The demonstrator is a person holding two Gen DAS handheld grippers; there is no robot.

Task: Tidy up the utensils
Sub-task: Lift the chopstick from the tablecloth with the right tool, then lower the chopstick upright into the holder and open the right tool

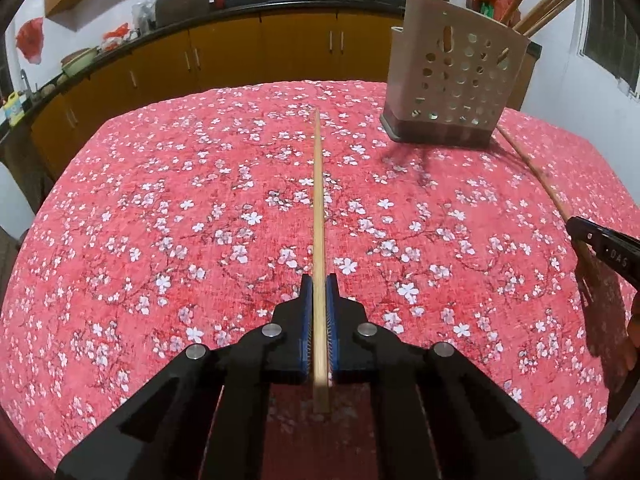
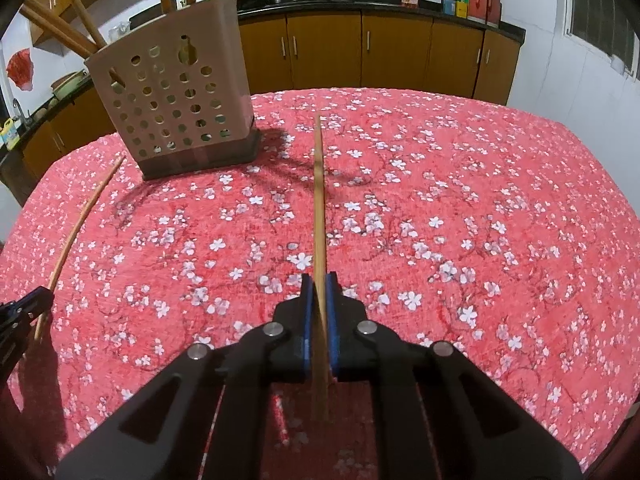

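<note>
We are holding one long pale wooden chopstick in each hand. The left gripper [image 1: 319, 284] is clamping its blue-padded jaws on the left chopstick [image 1: 318, 200] near its thick end, so that most of its length is running forward along the fingers over the red tablecloth with white blossoms [image 1: 160, 220]. The right gripper [image 2: 319, 284] is doing the same with the right chopstick [image 2: 319, 200], its jaws likewise pressed together on the wood. We judge that gripping near one end is leaving the slim tips free to be aimed and dropped into an opening.

The beige perforated plastic utensil holder [image 2: 176, 100] is standing upright on the cloth, between the two grippers and further out, with several wooden utensil handles [image 2: 64, 36] already leaning out of its top. Both chopsticks are pointing past it, not into it, and neither is touching it. It seems that we are readying to lift each stick, tip it upright and lower it among the others; two sticks arriving together could clash.
</note>
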